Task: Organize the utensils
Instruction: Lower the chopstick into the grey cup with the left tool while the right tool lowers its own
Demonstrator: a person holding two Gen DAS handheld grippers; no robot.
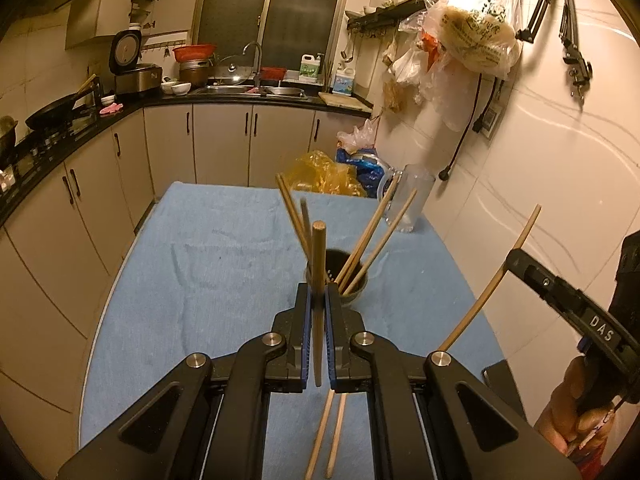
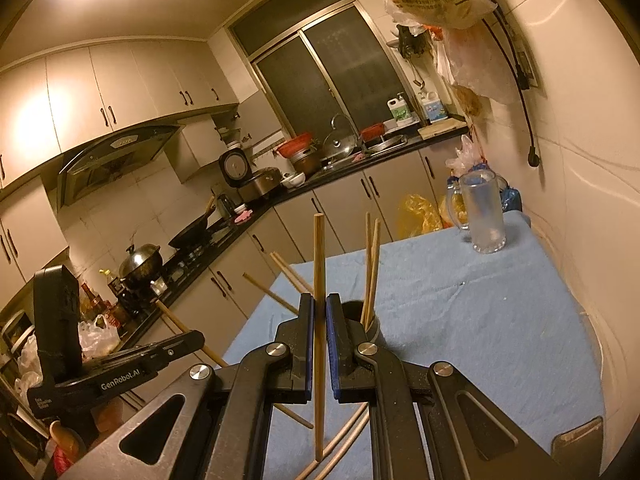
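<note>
chopsticks: we've got one in each gripper right now. The left chopstick (image 1: pixel 318 280) stands nearly upright at mid frame; the right chopstick (image 2: pixel 319 320) does the same in its own view.
left gripper (image 1: pixel 319 312): pinched tight on its chopstick, just in front of the dark cup (image 1: pixel 340 280).
right gripper (image 2: pixel 319 320): also clamped on its chopstick, the cup (image 2: pixel 360 314) just right of its tips.
cup: center of the blue cloth (image 1: pixel 200 280), already holding several chopsticks that lean out both ways.
loose ones: two more chopsticks (image 1: pixel 328 432) lie on the cloth at the bottom of the frame.
step: looks like we're mid-drop, carrying sticks to the cup.
next move: we'd guess tip each stick over the cup mouth, lower, let go, then grab the loose pair.
extras: clear mug (image 2: pixel 482 212) at the table's far right corner, untouched.
</note>
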